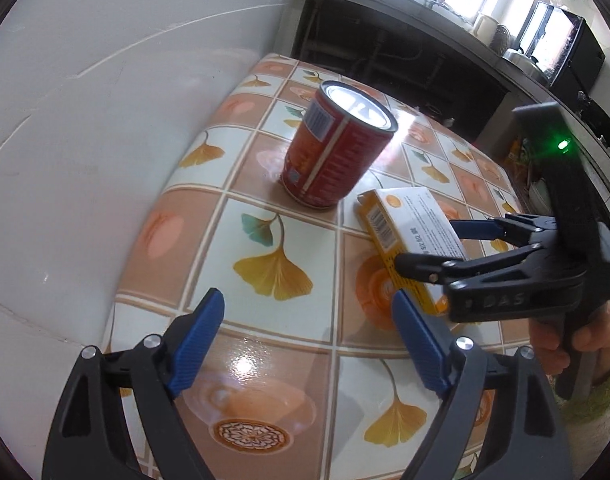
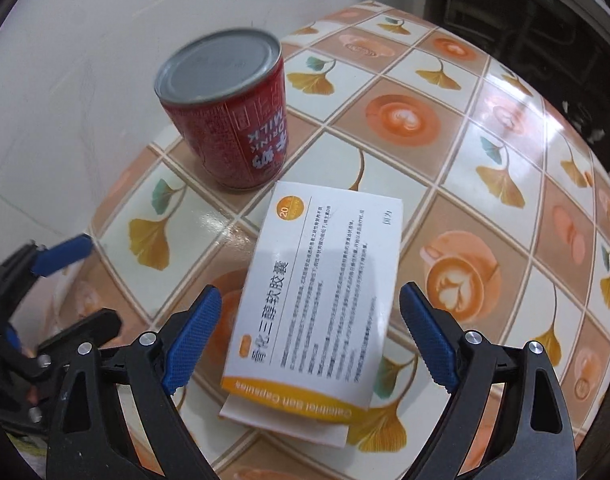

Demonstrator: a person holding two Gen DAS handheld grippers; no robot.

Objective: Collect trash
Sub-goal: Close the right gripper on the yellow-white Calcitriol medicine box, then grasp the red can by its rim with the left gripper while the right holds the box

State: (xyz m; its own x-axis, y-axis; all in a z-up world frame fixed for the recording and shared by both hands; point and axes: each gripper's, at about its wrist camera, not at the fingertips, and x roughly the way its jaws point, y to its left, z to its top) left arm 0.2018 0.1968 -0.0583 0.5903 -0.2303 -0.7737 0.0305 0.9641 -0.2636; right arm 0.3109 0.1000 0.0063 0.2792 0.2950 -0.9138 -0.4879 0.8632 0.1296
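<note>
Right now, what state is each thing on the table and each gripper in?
Red can: upright on the tablecloth, lid closed, untouched.
Medicine box: lying flat, near end flap open, between the right gripper's fingers but not pressed.
Left gripper: open, nothing between its fingers.
Right gripper: open, straddling the box.
Tablecloth: spread flat, glossy.

- One red drink can [image 1: 337,148], standing upright on the table, its label printed with the word "MILK".
- One white and yellow medicine box [image 2: 325,296], lying flat just beside the can.
- One table [image 1: 265,240], covered in a pattern of ginkgo leaves and coffee cups.
- Two handheld grippers with blue pads: the left gripper [image 1: 309,344] and the right gripper [image 2: 311,340].
- One hand [image 1: 585,344], seen holding the right gripper's handle.
</note>
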